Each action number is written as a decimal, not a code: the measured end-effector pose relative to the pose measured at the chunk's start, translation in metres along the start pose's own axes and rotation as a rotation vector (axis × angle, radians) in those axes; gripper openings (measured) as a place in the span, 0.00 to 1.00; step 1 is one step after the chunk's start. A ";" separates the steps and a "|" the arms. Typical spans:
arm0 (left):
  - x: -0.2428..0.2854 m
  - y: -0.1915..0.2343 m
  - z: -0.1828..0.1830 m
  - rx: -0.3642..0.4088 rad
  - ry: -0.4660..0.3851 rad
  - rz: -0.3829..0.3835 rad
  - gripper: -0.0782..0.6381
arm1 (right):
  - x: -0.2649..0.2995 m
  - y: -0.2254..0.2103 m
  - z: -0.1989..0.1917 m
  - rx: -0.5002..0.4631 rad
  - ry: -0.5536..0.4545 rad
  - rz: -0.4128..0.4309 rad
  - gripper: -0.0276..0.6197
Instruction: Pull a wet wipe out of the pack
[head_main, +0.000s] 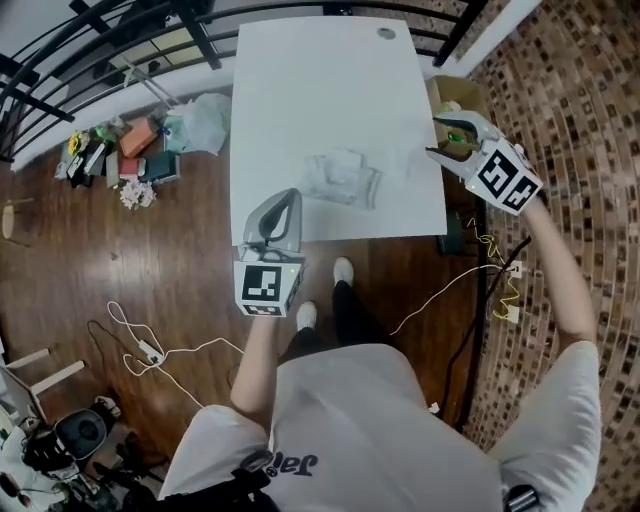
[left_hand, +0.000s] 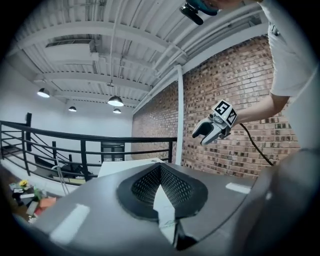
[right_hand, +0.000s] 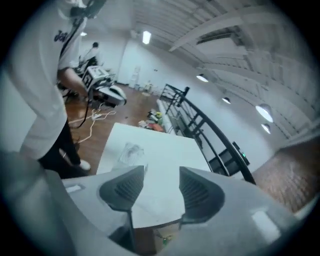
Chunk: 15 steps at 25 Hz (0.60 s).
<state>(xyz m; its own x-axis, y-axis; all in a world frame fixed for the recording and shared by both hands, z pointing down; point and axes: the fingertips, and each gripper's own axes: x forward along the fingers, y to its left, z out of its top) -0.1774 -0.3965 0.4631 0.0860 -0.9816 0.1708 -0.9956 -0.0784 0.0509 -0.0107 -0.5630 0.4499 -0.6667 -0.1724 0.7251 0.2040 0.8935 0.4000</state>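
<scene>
Wet wipe pack lying untouched on the white table, both grippers clear of it

The table (head_main: 330, 80) carries the pack (head_main: 342, 178) flat, toward its near edge. The pack looks light, soft and slick-filmed, so it would likely slide or lift unless pinned, and the wipe is best pinched at the top opening. The left gripper (head_main: 288, 200), at the table's near edge, is closed and empty. The right gripper (head_main: 436, 137), at the table's right edge, is spread wide and empty.
</scene>
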 end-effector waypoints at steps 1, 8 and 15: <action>0.001 0.004 -0.003 -0.009 0.005 0.009 0.13 | 0.012 0.000 0.003 -0.074 0.016 0.049 0.36; 0.015 0.018 -0.039 -0.048 0.073 0.044 0.13 | 0.092 0.024 0.032 -0.308 0.017 0.385 0.35; 0.029 0.004 -0.071 -0.070 0.116 0.029 0.13 | 0.169 0.099 0.027 -0.413 0.066 0.638 0.25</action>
<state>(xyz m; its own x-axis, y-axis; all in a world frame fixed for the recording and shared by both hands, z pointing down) -0.1767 -0.4129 0.5382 0.0654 -0.9561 0.2856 -0.9930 -0.0343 0.1127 -0.1227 -0.4925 0.5967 -0.2880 0.2899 0.9127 0.7957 0.6027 0.0597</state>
